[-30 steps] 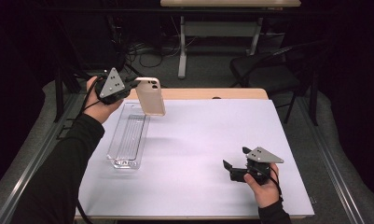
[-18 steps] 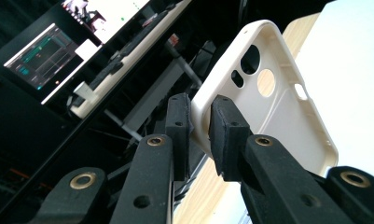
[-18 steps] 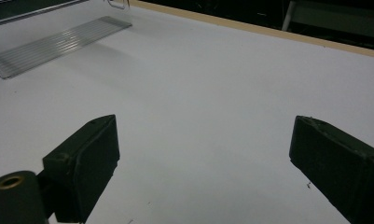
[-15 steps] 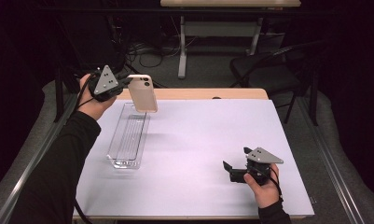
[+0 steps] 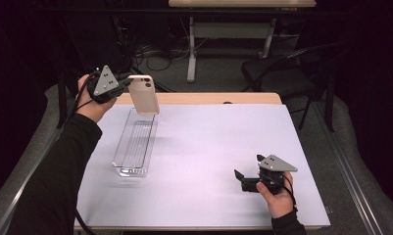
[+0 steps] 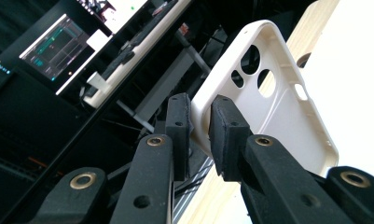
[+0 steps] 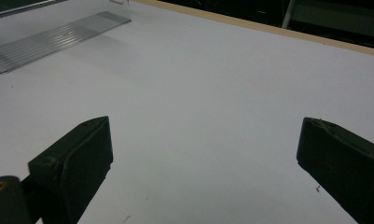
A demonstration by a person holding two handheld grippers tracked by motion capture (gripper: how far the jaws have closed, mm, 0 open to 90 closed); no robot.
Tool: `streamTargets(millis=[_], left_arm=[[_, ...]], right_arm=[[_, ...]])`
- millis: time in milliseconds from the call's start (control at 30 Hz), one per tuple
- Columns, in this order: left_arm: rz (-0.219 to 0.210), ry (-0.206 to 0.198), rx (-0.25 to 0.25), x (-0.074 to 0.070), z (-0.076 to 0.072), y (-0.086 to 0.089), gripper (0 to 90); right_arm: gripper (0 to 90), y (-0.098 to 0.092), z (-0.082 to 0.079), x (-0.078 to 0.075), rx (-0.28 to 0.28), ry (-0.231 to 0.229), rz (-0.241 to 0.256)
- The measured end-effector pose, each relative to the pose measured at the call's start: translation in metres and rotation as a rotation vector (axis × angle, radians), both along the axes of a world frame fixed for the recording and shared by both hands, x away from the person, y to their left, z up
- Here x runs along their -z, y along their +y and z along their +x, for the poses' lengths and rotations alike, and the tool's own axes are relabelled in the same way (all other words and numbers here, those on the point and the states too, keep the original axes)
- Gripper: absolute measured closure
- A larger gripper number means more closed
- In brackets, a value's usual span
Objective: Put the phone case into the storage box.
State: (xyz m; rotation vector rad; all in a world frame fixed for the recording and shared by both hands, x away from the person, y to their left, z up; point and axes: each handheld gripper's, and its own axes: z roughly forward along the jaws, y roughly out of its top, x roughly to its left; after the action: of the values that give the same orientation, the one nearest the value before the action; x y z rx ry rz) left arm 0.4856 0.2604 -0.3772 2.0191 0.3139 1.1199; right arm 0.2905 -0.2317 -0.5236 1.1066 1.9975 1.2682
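From above, we see the left tool (image 5: pixel 128 84) raised over the far left corner of the tabletop (image 5: pixel 208 147), holding a cream phone case (image 5: pixel 144 95) in the air above the far end of a clear plastic tray (image 5: pixel 134 145). The tray lies lengthwise near the tabletop's left edge. The right tool (image 5: pixel 239 177) sits low near the near right corner, in a hand (image 5: pixel 277 198), well apart from the tray and the case.

The left gripper view gives us what the high view cannot: the two black jaws are nearly closed, pinching the rim of the phone case (image 6: pixel 268 98) at one edge, with its hollow inner side facing the camera and its lens cut-outs plain to see. It also takes in lit monitors (image 6: pixel 58 46) beyond the tabletop, their text too small for us to read.

The right gripper view shows us its own jaws spread wide with nothing between them, just bare white tabletop (image 7: pixel 212 107), and the ribbed tray (image 7: pixel 54 39) lying farther off toward the left edge.

We find no brand, label or legible writing on the case, the tray or either tool.
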Motion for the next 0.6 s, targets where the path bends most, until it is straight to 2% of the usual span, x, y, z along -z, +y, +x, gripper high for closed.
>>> streamTargets(millis=[267, 600], left_arm=[[-0.001, -0.009, -0.025, 0.003, 0.005, 0.010, 78.8], [0.035, -0.032, -0.019, 0.011, 0.008, 0.011, 78.8]], right_arm=[[3.2, 0.000, 0.000, 0.000, 0.008, -0.002, -0.001], [3.2, -0.002, -0.001, 0.001, 0.025, 0.001, -0.005]])
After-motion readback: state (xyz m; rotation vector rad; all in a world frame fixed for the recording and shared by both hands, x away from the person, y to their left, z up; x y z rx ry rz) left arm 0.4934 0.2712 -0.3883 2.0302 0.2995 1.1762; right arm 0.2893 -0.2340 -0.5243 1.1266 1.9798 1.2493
